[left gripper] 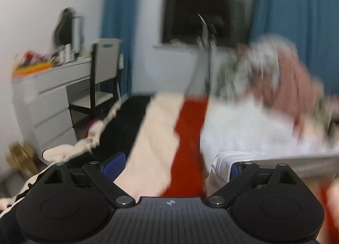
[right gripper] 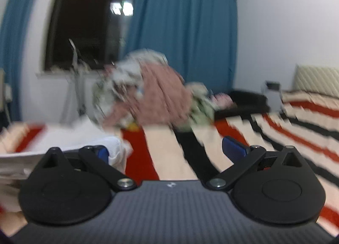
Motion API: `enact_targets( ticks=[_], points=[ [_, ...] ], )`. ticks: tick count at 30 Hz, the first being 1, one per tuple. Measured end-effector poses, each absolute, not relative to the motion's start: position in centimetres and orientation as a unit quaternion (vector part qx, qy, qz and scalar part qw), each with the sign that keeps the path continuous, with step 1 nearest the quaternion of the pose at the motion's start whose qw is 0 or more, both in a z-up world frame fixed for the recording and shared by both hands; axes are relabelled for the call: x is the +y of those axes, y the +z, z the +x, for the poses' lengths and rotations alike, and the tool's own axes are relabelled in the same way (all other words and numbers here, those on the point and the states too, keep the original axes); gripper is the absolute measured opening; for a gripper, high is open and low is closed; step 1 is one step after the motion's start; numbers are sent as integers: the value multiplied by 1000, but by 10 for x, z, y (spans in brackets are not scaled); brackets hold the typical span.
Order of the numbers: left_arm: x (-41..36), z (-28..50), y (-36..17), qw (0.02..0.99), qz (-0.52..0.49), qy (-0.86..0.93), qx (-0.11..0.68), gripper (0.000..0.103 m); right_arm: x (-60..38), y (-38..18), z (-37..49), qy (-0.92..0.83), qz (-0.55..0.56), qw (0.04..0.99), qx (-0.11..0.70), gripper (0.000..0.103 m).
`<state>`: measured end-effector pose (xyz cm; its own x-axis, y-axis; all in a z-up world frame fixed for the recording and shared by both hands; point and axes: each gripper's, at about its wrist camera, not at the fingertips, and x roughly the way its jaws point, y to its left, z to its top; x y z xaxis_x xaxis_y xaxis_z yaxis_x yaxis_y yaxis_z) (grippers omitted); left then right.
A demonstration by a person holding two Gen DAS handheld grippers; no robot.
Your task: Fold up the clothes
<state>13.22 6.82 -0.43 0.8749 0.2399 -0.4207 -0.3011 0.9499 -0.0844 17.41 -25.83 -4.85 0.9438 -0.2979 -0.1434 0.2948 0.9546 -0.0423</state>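
Observation:
A white garment point(left gripper: 243, 129) lies on the striped bed blanket point(left gripper: 148, 138), blurred. Its ribbed edge drapes against the right finger of my left gripper point(left gripper: 175, 165), whose blue pads point(left gripper: 114, 163) stand wide apart with only blanket showing between them. In the right wrist view the same white garment point(right gripper: 63, 133) sits at the left, bunched against the left pad point(right gripper: 101, 151) of my right gripper point(right gripper: 168, 149). That gripper is open too, with the blanket point(right gripper: 286, 121) beyond it. A heap of pink and floral clothes point(right gripper: 148, 91) is piled behind.
A white desk with drawers point(left gripper: 53, 100) and a chair point(left gripper: 103, 78) stand left of the bed, with a cardboard box point(left gripper: 21, 159) on the floor. A dark window point(right gripper: 84, 21) and blue curtains point(right gripper: 186, 32) are behind. A pillow point(right gripper: 317, 78) and a black item point(right gripper: 243, 100) lie at the bed's far right.

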Motion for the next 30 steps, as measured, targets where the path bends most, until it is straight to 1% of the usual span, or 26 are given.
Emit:
enact_targets(
  ticks=[2, 6, 9, 12, 14, 16, 18, 20, 23, 26, 28, 30],
  points=[
    [79, 123, 43, 970, -103, 142, 169, 95, -255, 0, 165, -128, -6, 991, 46, 103],
    [83, 96, 149, 983, -96, 143, 61, 95, -251, 112, 142, -101, -9, 994, -32, 103],
    [85, 73, 233, 988, -96, 119, 0, 95, -261, 199, 123, -82, 4, 994, -78, 103],
    [82, 40, 313, 989, -77, 101, -70, 96, -271, 270, 97, -68, 0, 990, -126, 103],
    [79, 16, 358, 988, -62, 87, -113, 97, -280, 309, 77, -65, -1, 986, -156, 103],
    [74, -6, 392, 985, -50, 76, -147, 99, -289, 347, 57, -62, -2, 981, -186, 103],
    [68, -27, 423, 981, -40, 67, -176, 101, -297, 372, 41, -56, -3, 978, -201, 103],
    [63, -39, 442, 980, -38, 58, -187, 102, -305, 391, 30, -51, -4, 976, -210, 103],
    [55, -38, 447, 983, -44, 44, -172, 102, -314, 396, 29, -41, -13, 979, -197, 103],
    [48, -14, 417, 989, -40, 36, -136, 102, -319, 374, 44, -36, -21, 986, -162, 103],
    [43, 4, 394, 993, -36, 32, -111, 103, -322, 345, 65, -34, -23, 991, -127, 103],
    [42, 35, 357, 996, -38, 28, -79, 103, -322, 315, 86, -34, -25, 995, -91, 103]
  ],
)
